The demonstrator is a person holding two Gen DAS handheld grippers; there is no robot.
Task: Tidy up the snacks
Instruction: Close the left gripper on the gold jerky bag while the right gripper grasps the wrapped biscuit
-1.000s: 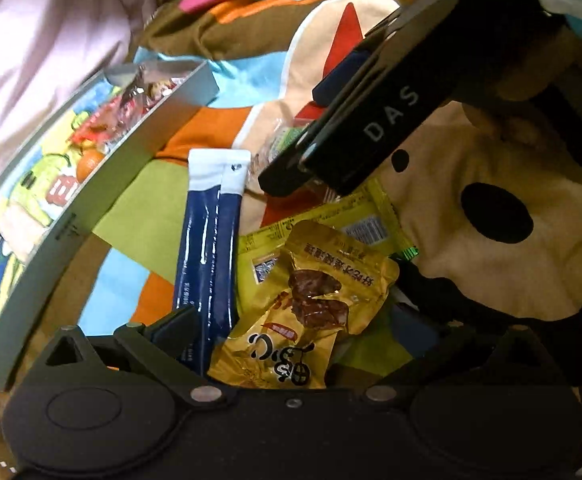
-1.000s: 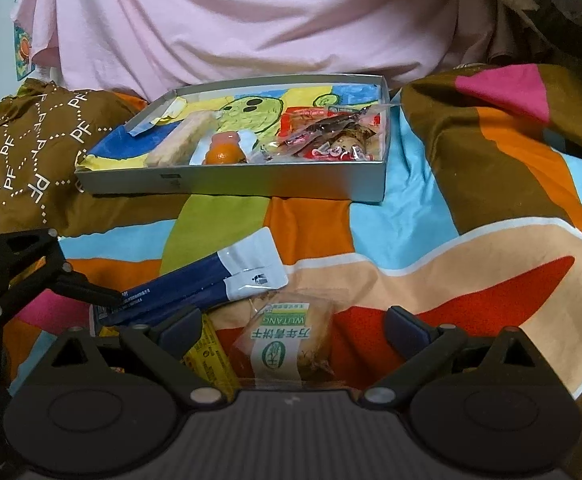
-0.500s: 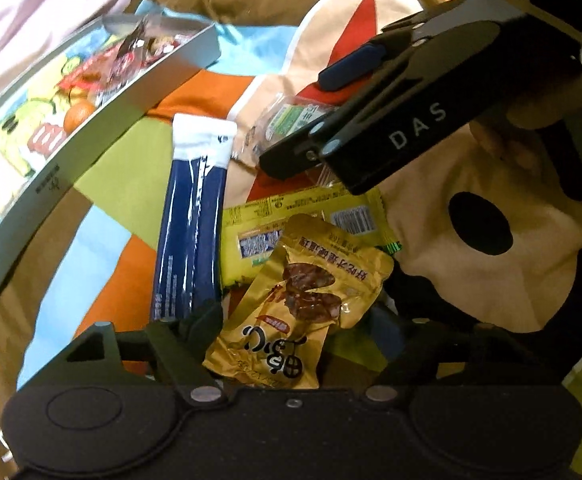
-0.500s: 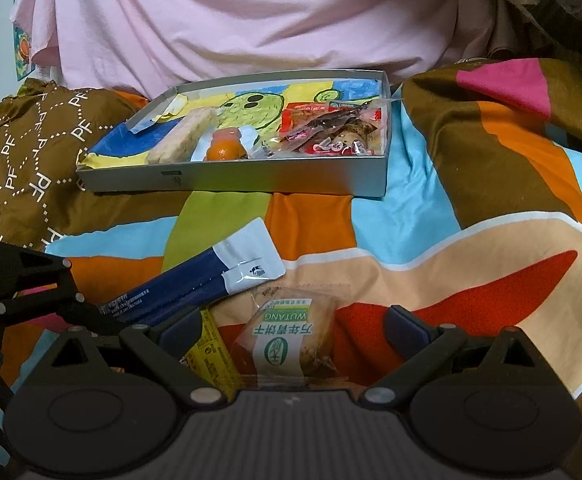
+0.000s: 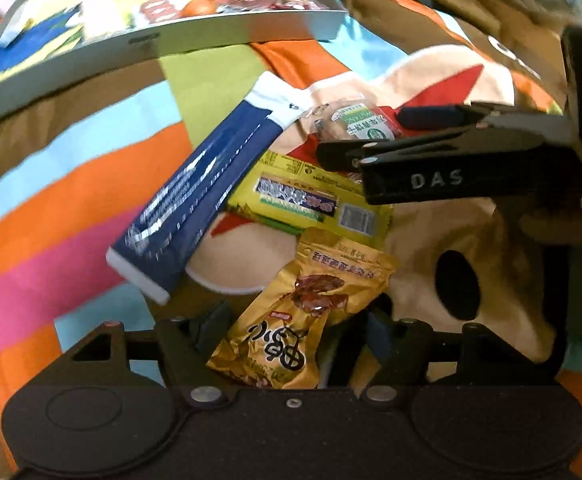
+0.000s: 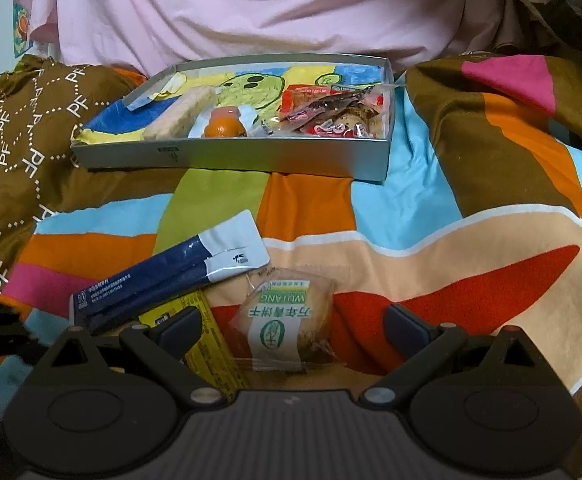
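Left gripper (image 5: 295,320) has been closing its jaws around the gold pouch (image 5: 303,312), which sits between the fingers, but I can't tell if the pads actually pinch it yet. The blue sachet (image 5: 195,208) is left of the pouch, the yellow bar (image 5: 311,196) just beyond it. Right gripper (image 6: 293,326) is wide open, empty, straddling the biscuit pack (image 6: 287,320) with gaps either side. The tray (image 6: 251,158) lies farther back.
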